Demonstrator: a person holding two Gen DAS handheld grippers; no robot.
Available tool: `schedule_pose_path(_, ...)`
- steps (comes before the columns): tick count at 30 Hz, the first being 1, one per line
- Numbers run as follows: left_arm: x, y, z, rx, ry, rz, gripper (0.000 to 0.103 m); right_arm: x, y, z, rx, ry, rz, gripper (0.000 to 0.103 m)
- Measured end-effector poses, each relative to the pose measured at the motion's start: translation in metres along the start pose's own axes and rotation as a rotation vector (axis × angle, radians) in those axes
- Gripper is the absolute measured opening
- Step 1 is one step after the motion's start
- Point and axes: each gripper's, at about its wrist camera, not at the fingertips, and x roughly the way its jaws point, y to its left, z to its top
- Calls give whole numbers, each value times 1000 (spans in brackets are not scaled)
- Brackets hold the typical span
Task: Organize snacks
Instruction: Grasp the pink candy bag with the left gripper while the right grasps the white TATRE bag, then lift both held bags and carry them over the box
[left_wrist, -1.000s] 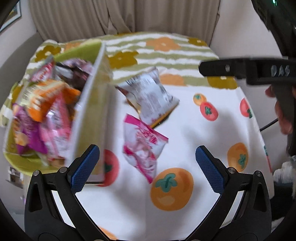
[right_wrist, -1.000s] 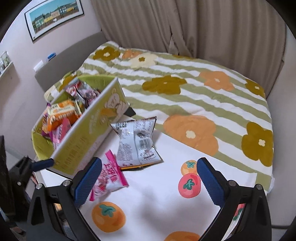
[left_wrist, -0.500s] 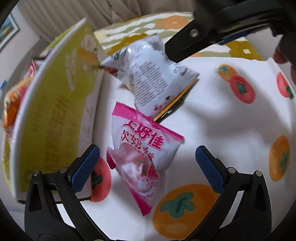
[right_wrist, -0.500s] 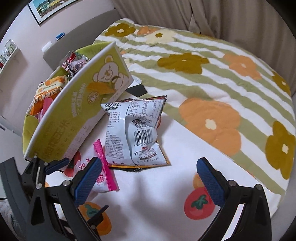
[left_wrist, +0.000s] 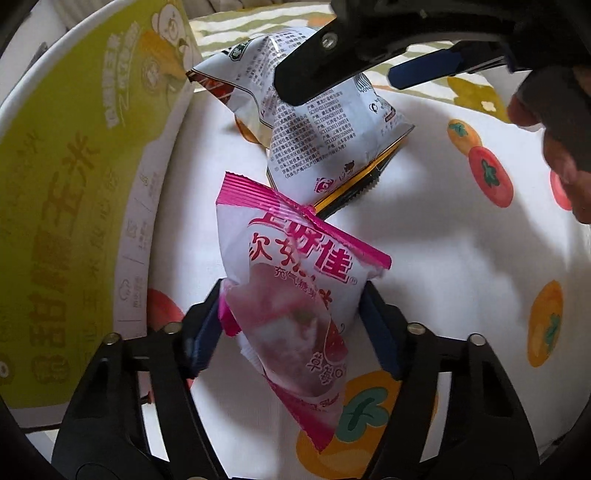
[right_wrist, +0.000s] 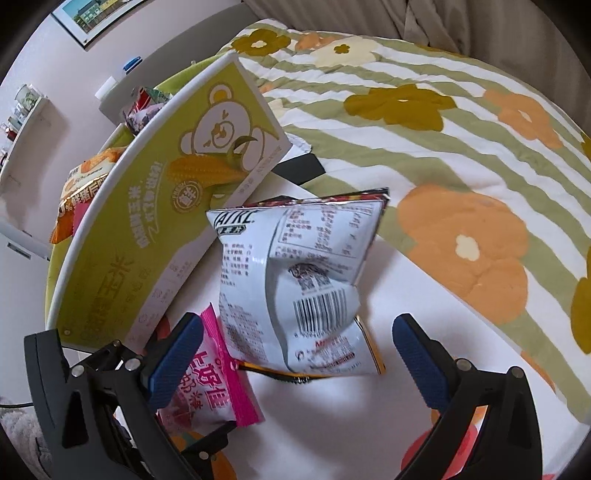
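A pink and white snack packet lies on the fruit-print cloth. My left gripper has its jaws closing on it, and both blue pads touch the packet's sides. Just beyond it lies a white snack packet printed with a barcode, its near edge overlapping the pink packet. My right gripper hangs open just above the white packet, a finger on either side, touching nothing. To the left stands a yellow-green carton with a bear and corn print, holding several snack packets.
The carton wall stands close on the left of both grippers. A dark flat item lies behind the carton. A striped floral bedspread stretches away to the right. A person's hand holds the right gripper.
Both grippers have come down toward the cloth. The left jaws have narrowed from wide open onto the pink packet. The right gripper now straddles the white packet, still open.
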Motion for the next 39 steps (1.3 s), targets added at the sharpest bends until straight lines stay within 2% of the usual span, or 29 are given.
schedule_pose_path(6,-5,15,0,-16,14,-53,54,11,4,9,-22,6,9,102)
schedule_pose_path(9,-6,21,-3,-10,24,-53,54,19,4,13,-19,16,10,102)
schedule_pose_path(14,-8,7,-10,20,26,-36,54,29,4,14,-7,37,12,98)
schedule_pose_path(16,-7,2,-12,25,25,-34,54,32,4,14,-9,45,14,86)
schedule_pose_path(21,0,-8,-6,19,29,-48,53,32,7,10,-32,45,-6,71)
schedule_pose_path(31,-21,-21,-4,80,-14,-86,53,-4,4,-4,-6,-27,-66,70)
schedule_pose_path(39,-66,-23,3,105,-91,-140,53,-66,2,-10,43,-112,-133,70)
